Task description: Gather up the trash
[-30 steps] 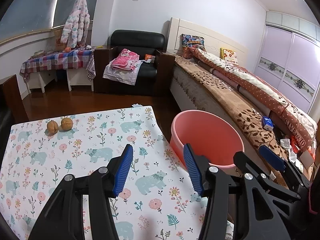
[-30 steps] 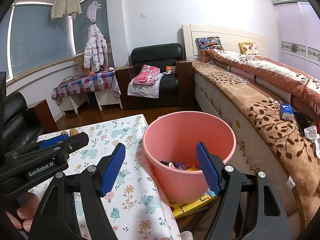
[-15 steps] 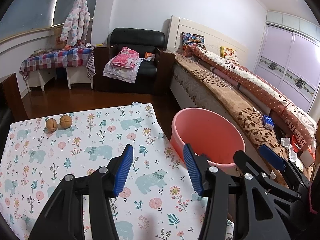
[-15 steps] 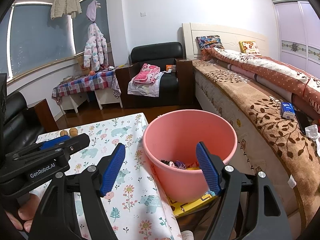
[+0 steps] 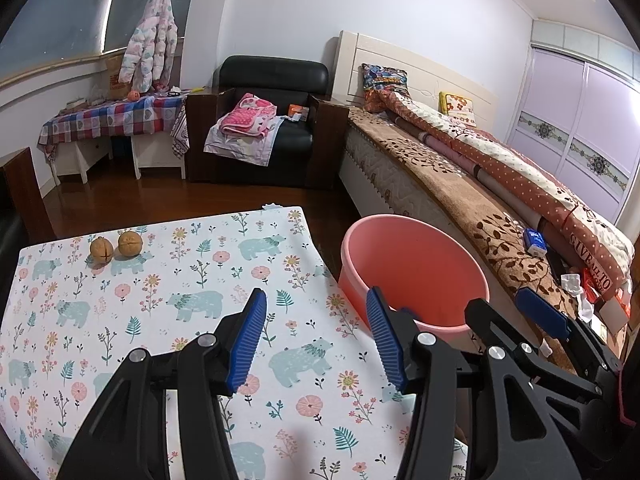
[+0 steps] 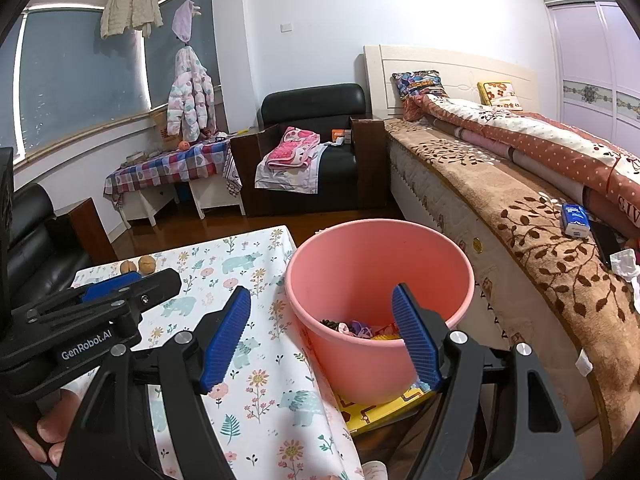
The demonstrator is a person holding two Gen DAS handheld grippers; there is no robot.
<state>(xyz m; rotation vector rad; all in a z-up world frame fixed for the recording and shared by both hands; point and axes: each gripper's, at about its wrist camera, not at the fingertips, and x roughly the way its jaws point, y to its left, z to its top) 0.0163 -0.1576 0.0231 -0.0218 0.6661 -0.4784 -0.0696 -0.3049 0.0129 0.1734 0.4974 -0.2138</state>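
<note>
Two grippers stood wide open and empty over the scene, each a pair of black plastic arms ending in ribbed blue pads. The left gripper [image 5: 316,336] hung above the table [image 5: 160,320], nothing between its pads; the right gripper [image 6: 324,336] stood over the table's edge and the near rim of the pink bucket [image 6: 380,304], likewise holding nothing. In the right wrist view the left gripper [image 6: 116,284] showed side-on at the left, with fingers [image 6: 44,432] of the person's hand wrapped under its body.

The table wore a smooth, thin cloth printed with pale teal bears, pink flowers and small leaf sprigs, draping soft over the right-hand edge. At its far left corner sat two walnuts [image 5: 116,246], round, tan and wrinkled, side by side and nearly touching, each with a dark seam across its shell.

The bucket was matte plastic, round, its walls tapering downward. It stood upright on the floor between the table and the bed [image 6: 520,216], mouth facing straight up, its long axis vertical, its base on a yellow patterned sheet [image 6: 380,408]. The trash [image 6: 360,328] lay heaped in its bottom: crumpled bits in purple, pink, yellow and black, too jumbled to name one by one.

The bed carried a plush brown blanket with a dark leaf pattern and a rolled, dotted rust-coloured quilt. On the blanket lay a small blue packet [image 6: 576,220] and, farther right, crumpled white paper [image 6: 626,264].
</note>
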